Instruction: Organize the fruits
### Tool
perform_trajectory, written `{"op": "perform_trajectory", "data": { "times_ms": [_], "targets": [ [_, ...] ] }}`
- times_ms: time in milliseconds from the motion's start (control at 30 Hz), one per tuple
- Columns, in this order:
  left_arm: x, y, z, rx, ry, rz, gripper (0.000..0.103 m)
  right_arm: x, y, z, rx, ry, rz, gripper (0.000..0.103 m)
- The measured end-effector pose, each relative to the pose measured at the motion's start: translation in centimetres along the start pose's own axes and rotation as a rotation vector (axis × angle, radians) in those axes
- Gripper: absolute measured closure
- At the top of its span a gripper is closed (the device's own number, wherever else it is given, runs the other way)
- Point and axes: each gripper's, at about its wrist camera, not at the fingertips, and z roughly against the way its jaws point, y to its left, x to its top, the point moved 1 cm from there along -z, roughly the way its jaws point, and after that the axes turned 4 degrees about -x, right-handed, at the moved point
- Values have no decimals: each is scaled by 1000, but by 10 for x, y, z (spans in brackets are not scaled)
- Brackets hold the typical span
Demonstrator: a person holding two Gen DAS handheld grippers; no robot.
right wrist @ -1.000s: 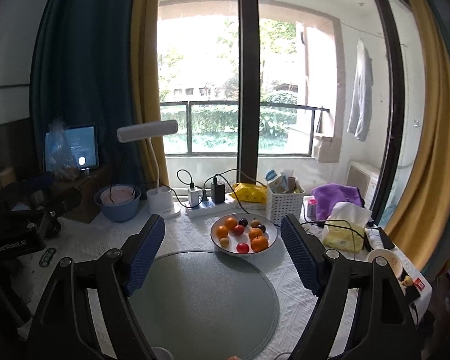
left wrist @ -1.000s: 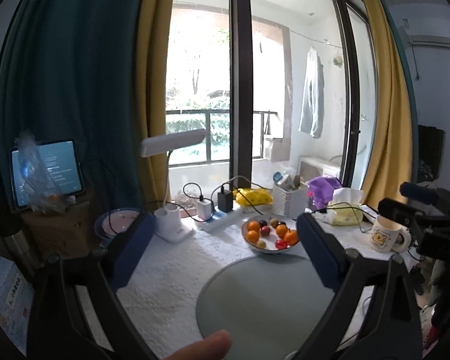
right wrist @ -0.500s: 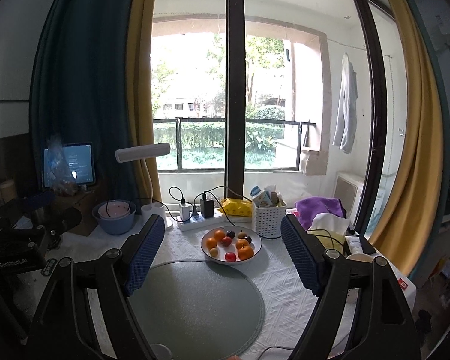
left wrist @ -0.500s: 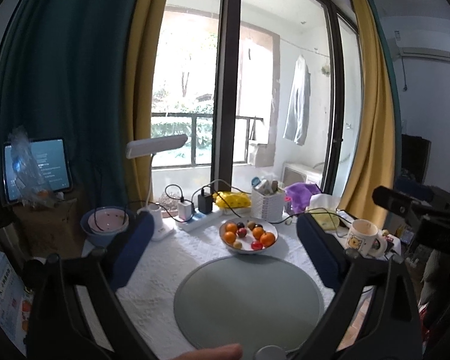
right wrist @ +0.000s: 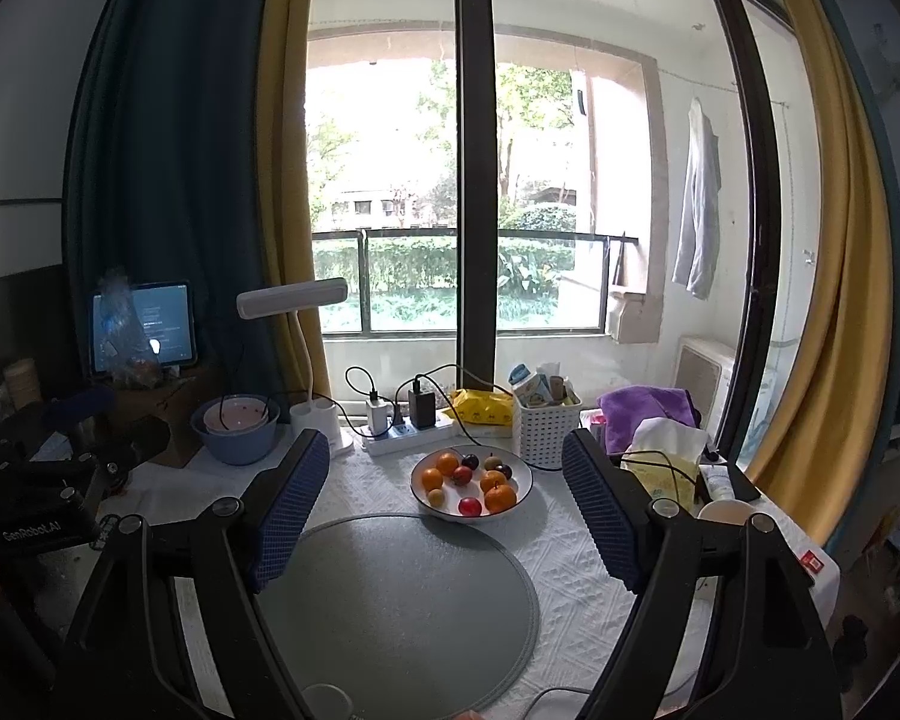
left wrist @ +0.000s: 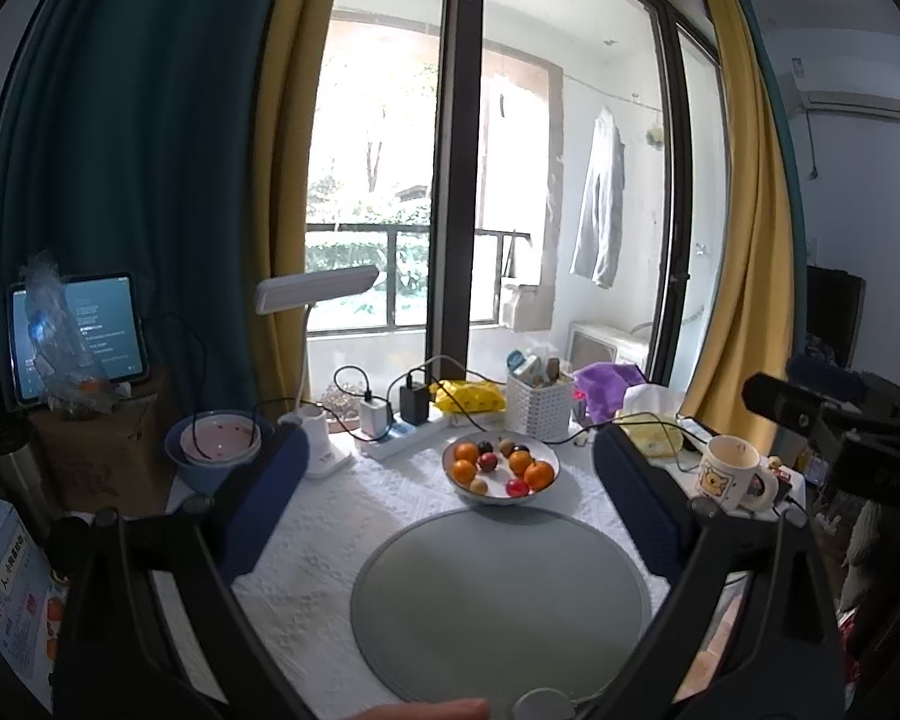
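A white bowl [left wrist: 546, 457] [right wrist: 525, 477] of fruits stands on the white tablecloth beyond a round grey mat [left wrist: 501, 600] [right wrist: 399, 606]. It holds several oranges [left wrist: 539, 474] [right wrist: 500, 498], small red fruits [left wrist: 516, 487] [right wrist: 470, 506] and dark plums [left wrist: 485, 447] [right wrist: 503, 471]. My left gripper [left wrist: 447, 480] hovers open above the mat, well short of the bowl, nothing between its blue pads. My right gripper [right wrist: 447, 480] is likewise open and empty, back from the bowl. Each gripper's body shows at the edge of the other's view.
Behind the bowl lie a power strip with chargers [right wrist: 408, 426], a white desk lamp [right wrist: 297, 354], a white basket [right wrist: 546, 432], a yellow bag and a tissue pack [right wrist: 663, 462]. A blue bowl stack [right wrist: 234, 429] and a tablet [right wrist: 144, 330] sit left; a mug [left wrist: 729, 471] right.
Both views have drawn back and risen from the table over the first half second, so the bowl looks smaller and lower. Both grippers stayed open and empty.
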Motion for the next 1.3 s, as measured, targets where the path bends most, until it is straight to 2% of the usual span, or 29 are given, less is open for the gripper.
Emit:
{"op": "perform_trajectory", "data": {
  "times_ms": [567, 733, 1300],
  "targets": [
    [4, -7, -4, 4, 0, -24, 6, -2, -5, -6, 0, 25, -4, 20],
    [3, -12, -3, 40, -13, -58, 6, -3, -6, -5, 0, 26, -5, 20],
    [4, -16, -3, 21, -26, -79, 6, -3, -10, -2, -5, 25, -2, 20]
  ]
}}
